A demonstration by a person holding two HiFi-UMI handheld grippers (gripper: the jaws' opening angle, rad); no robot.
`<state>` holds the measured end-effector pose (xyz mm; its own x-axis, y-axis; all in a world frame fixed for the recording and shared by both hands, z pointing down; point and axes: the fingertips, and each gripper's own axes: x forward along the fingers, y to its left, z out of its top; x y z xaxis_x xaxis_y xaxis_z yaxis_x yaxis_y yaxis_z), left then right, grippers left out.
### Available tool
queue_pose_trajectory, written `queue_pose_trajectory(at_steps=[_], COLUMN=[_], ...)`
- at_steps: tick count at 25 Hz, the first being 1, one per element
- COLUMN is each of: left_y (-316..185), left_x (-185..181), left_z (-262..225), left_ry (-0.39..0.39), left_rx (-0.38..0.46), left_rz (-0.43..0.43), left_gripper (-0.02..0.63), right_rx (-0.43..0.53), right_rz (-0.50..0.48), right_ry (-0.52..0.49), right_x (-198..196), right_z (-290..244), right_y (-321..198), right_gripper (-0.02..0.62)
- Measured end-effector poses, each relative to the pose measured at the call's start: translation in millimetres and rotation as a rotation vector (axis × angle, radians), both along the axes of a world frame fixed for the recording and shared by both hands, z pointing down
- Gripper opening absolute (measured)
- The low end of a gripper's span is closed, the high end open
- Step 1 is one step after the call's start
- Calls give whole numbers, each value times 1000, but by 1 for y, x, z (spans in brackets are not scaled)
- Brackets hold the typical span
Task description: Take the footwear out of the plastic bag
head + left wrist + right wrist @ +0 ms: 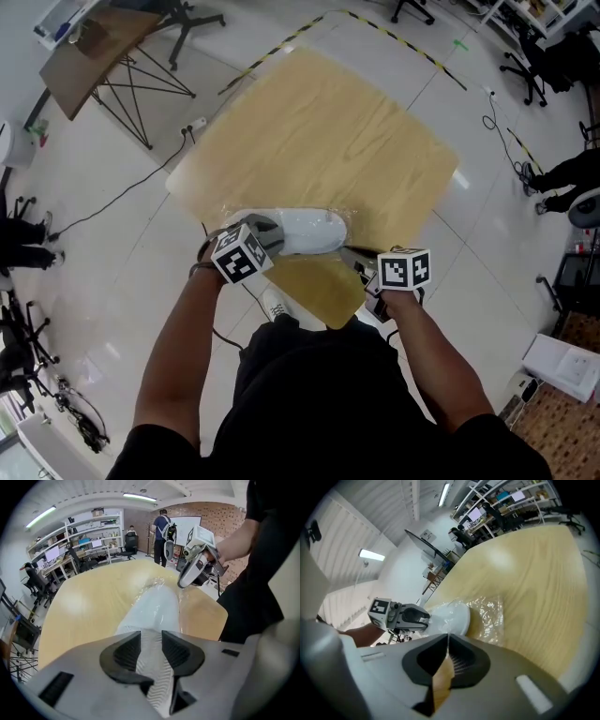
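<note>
White shoe [305,232], inside its clear plastic bag [490,613], lies lengthwise straight ahead of your left gripper [150,638], sole between the wide-apart jaws, apparently unpinched. Your right gripper [448,643], past the far end, is clamped on bag film.

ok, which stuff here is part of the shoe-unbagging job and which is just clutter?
Job: white shoe, plastic bag, left gripper open over the sole, right gripper pinching bag film, wooden table.
Clutter: small side table, floor cable, office chair.
</note>
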<state>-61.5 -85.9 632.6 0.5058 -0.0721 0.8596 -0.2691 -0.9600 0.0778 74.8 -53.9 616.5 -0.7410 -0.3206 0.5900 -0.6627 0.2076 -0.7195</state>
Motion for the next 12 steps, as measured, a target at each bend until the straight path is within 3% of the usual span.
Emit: queue_pose_trajectory(at_steps=[3, 9, 12], left_y=[-1, -3, -4], left_x=[-2, -3, -2], left_z=[-1, -1, -5], left_ry=[28, 59, 91], left_rx=[-17, -29, -41], left_rz=[-22, -43, -62], left_gripper=[144, 140, 127], right_rx=[21, 84, 72], right_rz=[14, -7, 5], right_ry=[-78, -386, -492], right_x=[15, 8, 9], right_z=[-6, -35, -40], right_y=[4, 7, 8], right_gripper=[2, 0, 0])
